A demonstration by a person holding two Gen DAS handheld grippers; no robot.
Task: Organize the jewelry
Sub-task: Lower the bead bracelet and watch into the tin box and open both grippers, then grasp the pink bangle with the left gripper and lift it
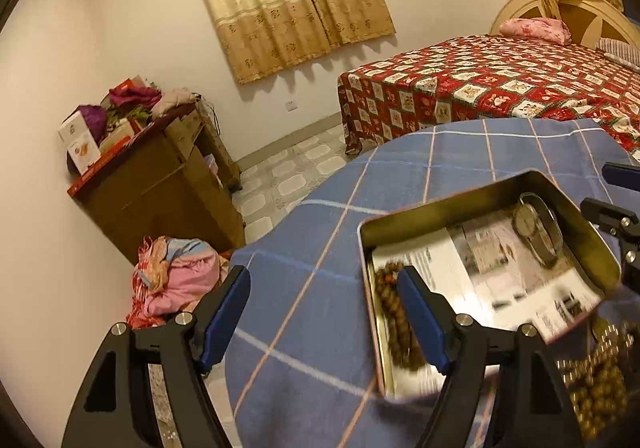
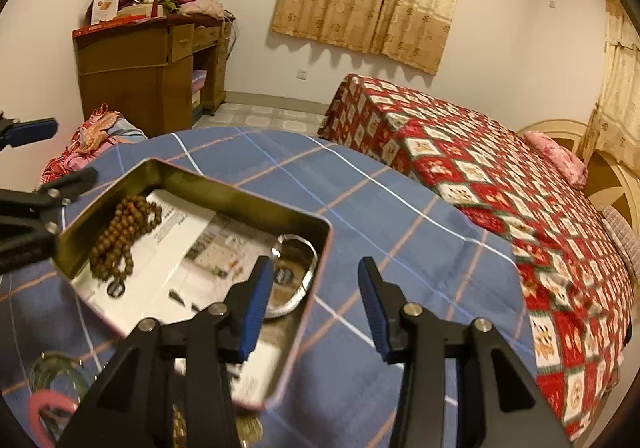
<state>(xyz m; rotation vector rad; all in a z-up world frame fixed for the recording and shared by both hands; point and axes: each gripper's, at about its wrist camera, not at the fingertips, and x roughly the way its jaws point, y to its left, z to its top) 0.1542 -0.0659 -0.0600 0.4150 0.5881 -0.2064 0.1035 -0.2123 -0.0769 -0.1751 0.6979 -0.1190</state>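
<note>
A shallow metal tin (image 1: 448, 210) (image 2: 188, 176) lined with printed paper sits on the blue plaid tablecloth (image 1: 320, 248) (image 2: 400, 232). In it lie a brown bead bracelet (image 1: 394, 312) (image 2: 120, 240) and a silver wristwatch (image 1: 538, 226) (image 2: 294, 276). My left gripper (image 1: 324, 302) is open and empty, its right finger over the tin's left edge. My right gripper (image 2: 316, 300) is open and empty, straddling the tin's right rim near the watch. More gold and brown beads (image 1: 600, 388) lie on the cloth beside the tin.
A pink ring-shaped item (image 2: 44, 408) and a glass piece (image 2: 60, 372) lie near the table's front. A bed with a red patterned cover (image 2: 500, 184) stands behind the table. A wooden cabinet (image 1: 160, 184) and a clothes pile (image 1: 176, 276) are to the left.
</note>
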